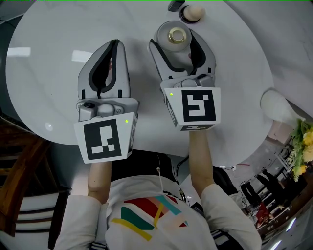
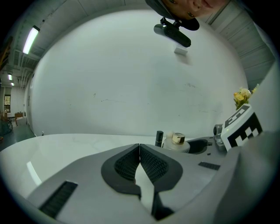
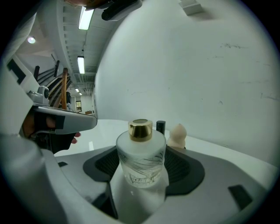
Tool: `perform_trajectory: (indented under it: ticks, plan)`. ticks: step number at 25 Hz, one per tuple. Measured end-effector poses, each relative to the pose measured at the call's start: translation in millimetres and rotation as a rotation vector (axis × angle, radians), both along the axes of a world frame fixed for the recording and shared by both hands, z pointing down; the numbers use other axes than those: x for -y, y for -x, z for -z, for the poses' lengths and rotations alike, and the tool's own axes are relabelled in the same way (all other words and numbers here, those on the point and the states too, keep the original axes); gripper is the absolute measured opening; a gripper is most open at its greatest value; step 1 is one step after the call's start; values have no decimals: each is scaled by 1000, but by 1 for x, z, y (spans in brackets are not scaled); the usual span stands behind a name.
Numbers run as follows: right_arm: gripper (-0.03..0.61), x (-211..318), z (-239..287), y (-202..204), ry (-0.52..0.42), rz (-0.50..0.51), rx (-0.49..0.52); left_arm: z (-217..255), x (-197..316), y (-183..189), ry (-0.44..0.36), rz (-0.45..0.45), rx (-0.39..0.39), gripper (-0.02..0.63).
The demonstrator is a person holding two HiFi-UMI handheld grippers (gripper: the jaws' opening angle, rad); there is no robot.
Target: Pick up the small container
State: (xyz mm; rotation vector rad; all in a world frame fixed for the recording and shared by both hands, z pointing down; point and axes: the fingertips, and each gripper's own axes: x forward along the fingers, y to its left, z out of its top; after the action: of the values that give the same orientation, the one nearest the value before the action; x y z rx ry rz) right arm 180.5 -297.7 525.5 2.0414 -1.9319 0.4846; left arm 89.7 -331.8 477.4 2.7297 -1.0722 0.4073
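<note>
On table (image 1: pixel 49 73): one small container (image 3: pixel 141 159) pinched in right claw (image 1: pixel 177 41); left claw (image 1: pixel 114 45) pressed together; one sponge (image 1: pixel 194 12) beyond.

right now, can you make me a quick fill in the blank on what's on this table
1. The right gripper has its jaws on either side of a frosted glass bottle with a ____ cap.
2. The left gripper has its jaws ____, with nothing between them.
3. Behind the bottle, a beige makeup sponge stands beside a small ____ tube.

Missing words: gold; shut; black
</note>
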Motion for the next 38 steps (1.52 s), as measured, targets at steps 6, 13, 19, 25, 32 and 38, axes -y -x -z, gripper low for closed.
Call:
perform_trajectory:
  ticks: [6,13,19,25,32,38]
  plan:
    - [328,-3,-3,-4,0,-13,4,-2,-3,-3,3,4,-4,17]
    - [328,-4,1,-6,3,-45,-27,11,-1,-3,-6,7,-19,17]
    - [328,-1,22,-3,-17,-42,-51,30,7,3,-35,23,-37,17]
    - [328,1,70,-7,-56,-54,-90,73,8,3,-79,31,-65,17]
    - [328,-5,146,1,-125,-75,-95,144,0,18,-132,58,-116,17]
    - [328,-20,216,24,-203,-66,-122,206,-19,35,-210,65,-180,17]
